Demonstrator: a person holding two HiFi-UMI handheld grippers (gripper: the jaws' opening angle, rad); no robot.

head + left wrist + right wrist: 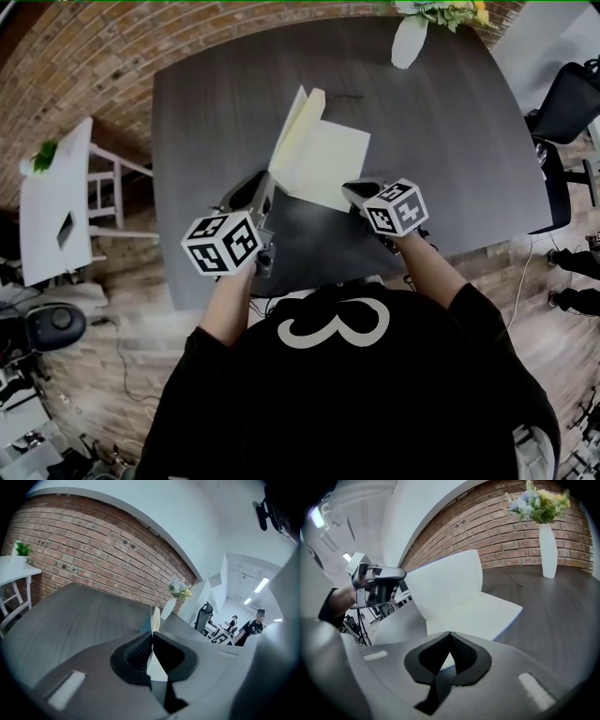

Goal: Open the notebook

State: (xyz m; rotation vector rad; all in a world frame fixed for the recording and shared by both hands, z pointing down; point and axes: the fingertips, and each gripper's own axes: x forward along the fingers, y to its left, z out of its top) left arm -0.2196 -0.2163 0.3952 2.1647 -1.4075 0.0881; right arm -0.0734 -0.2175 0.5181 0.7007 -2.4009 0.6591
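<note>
The notebook [328,164] lies open on the dark table [450,141], its pale right-hand page flat [483,616]. Its left cover [298,122] is lifted and stands nearly upright [450,581]. My left gripper [268,182] is shut on the lower edge of that lifted cover; in the left gripper view the sheet [155,618] runs edge-on out of the closed jaws [151,633]. My right gripper [354,192] hovers at the notebook's near right corner. Its jaws [449,634] are shut with nothing between them, and the page's blue-edged border shows just beyond.
A white vase with flowers [408,39] stands at the table's far edge. A white side table with a small plant [52,202] is at the left by the brick wall. Black office chairs [572,98] are at the right.
</note>
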